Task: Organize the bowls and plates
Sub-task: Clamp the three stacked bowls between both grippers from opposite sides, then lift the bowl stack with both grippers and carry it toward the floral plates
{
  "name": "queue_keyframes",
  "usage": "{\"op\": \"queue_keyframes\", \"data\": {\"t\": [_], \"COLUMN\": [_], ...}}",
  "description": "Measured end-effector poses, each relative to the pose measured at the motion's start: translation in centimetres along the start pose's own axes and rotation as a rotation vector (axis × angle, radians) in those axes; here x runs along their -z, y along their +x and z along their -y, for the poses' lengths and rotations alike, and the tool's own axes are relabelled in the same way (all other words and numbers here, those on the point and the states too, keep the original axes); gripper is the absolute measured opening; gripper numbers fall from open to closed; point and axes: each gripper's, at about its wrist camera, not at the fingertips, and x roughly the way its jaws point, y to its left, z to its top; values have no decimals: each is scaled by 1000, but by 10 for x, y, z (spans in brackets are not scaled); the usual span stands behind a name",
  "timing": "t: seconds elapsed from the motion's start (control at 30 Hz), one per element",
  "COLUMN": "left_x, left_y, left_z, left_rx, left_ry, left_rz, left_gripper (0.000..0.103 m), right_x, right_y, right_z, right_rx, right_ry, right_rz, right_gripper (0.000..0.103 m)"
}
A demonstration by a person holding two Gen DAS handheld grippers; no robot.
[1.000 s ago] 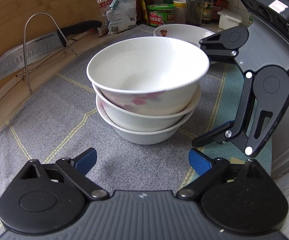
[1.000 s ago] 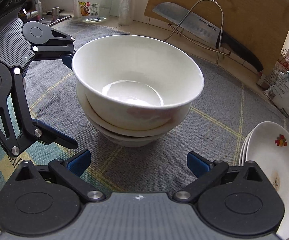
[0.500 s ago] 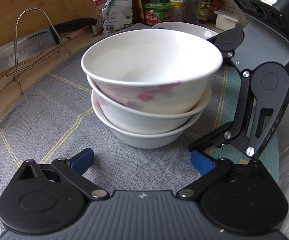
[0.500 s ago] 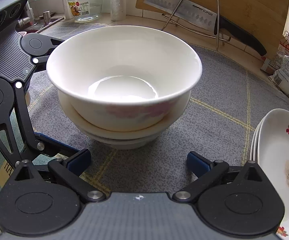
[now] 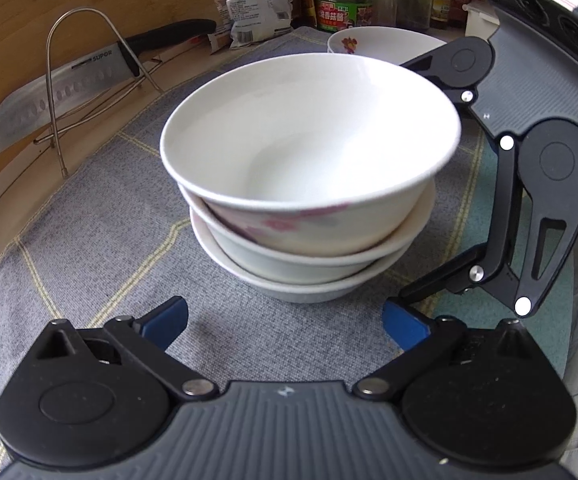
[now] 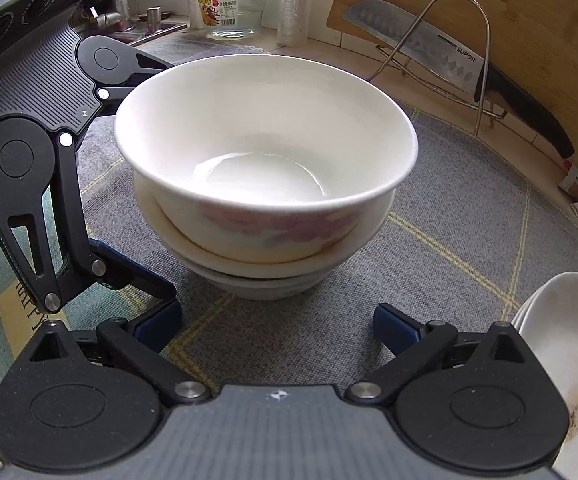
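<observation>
Three bowls (image 5: 309,184) sit nested mid-surface, plates (image 6: 569,364) stacked toward one edge; left hand-held gripper (image 5: 285,320) and right hand-held gripper (image 6: 277,320) both gape, released. Sorting looks nearly finished.

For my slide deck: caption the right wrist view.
Open right gripper faces three nested bowls on a grey mat, left gripper alongside.

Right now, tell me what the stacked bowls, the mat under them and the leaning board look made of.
Stacked bowls: likely glazed ceramic, given the glossy white surface with highlights and a pink floral print. Mat: woven fabric, matte grey with a visible weave and pale yellow lines. Board: looks like wood or bamboo, with tan grain streaks and a dull finish.
</observation>
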Motion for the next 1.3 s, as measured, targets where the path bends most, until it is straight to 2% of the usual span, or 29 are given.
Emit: {"op": "queue_keyframes", "data": {"t": [0.17, 0.4, 0.6, 0.77, 1.1, 1.3], "left_x": [-3, -8, -8, -12, -18, -17], "left_y": [3, 7, 5, 2, -8, -7], "left_z": [-7, -14, -9, -6, -16, -22], "left_rx": [39, 109, 125, 126, 171, 198], "left_ry": [35, 118, 171, 211, 211, 202], "left_rz": [10, 9, 6, 3, 4, 12], "left_gripper": [97, 86, 78, 77, 77, 78], "right_x": [-7, -11, -13, -17, -20, -23], "right_y": [-5, -14, -25, -25, -23, -22], "right_z": [-1, 6, 5, 3, 8, 7], "right_rx": [1, -42, -72, -77, -115, -101], "right_ry": [-48, -71, -97, -137, -112, -102], "right_rz": [22, 38, 66, 55, 28, 16], "right_gripper": [103, 87, 84, 84, 84, 84]}}
